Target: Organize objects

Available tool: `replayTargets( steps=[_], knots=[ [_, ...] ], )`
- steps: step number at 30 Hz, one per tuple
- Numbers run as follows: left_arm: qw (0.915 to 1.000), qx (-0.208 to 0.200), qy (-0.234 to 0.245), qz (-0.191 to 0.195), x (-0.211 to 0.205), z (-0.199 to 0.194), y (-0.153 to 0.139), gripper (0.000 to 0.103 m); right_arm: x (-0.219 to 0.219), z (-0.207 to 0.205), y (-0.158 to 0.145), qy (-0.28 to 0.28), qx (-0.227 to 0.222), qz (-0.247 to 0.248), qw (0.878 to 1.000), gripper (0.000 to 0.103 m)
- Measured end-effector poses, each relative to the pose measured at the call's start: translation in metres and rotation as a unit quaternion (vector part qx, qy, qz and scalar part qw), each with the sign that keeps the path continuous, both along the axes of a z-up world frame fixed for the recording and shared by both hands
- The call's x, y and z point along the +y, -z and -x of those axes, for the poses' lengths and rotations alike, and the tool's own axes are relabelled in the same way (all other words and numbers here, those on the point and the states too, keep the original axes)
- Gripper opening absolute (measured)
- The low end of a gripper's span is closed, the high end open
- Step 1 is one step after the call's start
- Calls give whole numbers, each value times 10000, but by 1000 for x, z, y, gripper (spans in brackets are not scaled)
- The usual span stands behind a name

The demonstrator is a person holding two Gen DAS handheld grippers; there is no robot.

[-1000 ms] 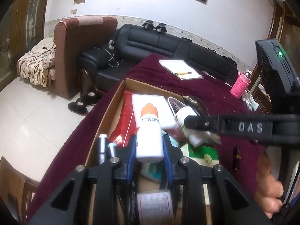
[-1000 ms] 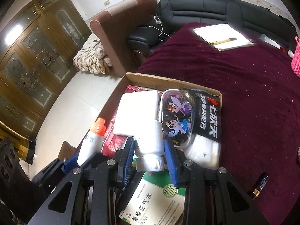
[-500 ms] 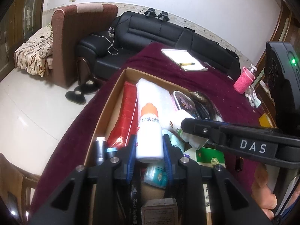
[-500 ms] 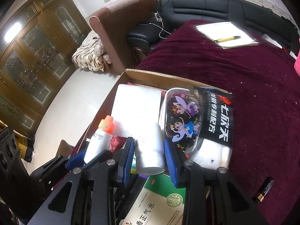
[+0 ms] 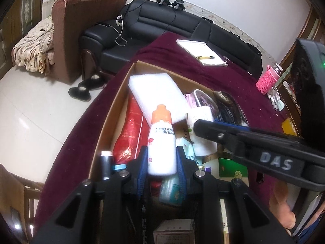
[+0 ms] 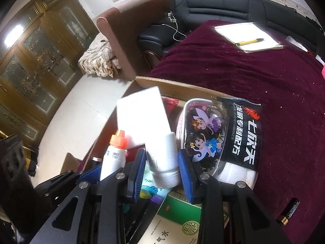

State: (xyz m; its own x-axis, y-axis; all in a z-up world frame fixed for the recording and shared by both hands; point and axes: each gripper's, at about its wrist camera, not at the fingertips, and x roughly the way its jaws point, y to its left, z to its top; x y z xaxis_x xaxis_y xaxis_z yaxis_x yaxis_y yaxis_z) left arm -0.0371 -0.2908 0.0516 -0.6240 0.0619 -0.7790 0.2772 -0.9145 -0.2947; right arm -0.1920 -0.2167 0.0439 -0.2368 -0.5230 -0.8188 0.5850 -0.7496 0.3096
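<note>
Two grippers are working above the cardboard box point(image 5: 119, 101): the left gripper point(image 5: 161, 158) is clamping an orange-capped bottle point(image 5: 161, 142) between its jaws, and the right gripper point(image 6: 162, 168) is clamping a white bottle point(image 6: 162, 158), probably for repositioning.

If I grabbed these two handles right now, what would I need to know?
Left gripper: shut on the orange-capped bottle, held upright above the cardboard box.
Right gripper: shut on the white bottle, cap toward the camera, also over the box.
In the box: white foam block, red packet, cartoon pouch, green carton.
Left to do: neither bottle is set down yet. A small dark tube lies outside on the cloth.
</note>
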Motion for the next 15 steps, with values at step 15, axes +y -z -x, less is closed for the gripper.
replayTargets(
  steps=[15],
  knots=[
    [9997, 209, -89, 71, 3, -13, -11, 39, 66, 11, -23, 602, -93, 539, 9967, 38]
  ],
)
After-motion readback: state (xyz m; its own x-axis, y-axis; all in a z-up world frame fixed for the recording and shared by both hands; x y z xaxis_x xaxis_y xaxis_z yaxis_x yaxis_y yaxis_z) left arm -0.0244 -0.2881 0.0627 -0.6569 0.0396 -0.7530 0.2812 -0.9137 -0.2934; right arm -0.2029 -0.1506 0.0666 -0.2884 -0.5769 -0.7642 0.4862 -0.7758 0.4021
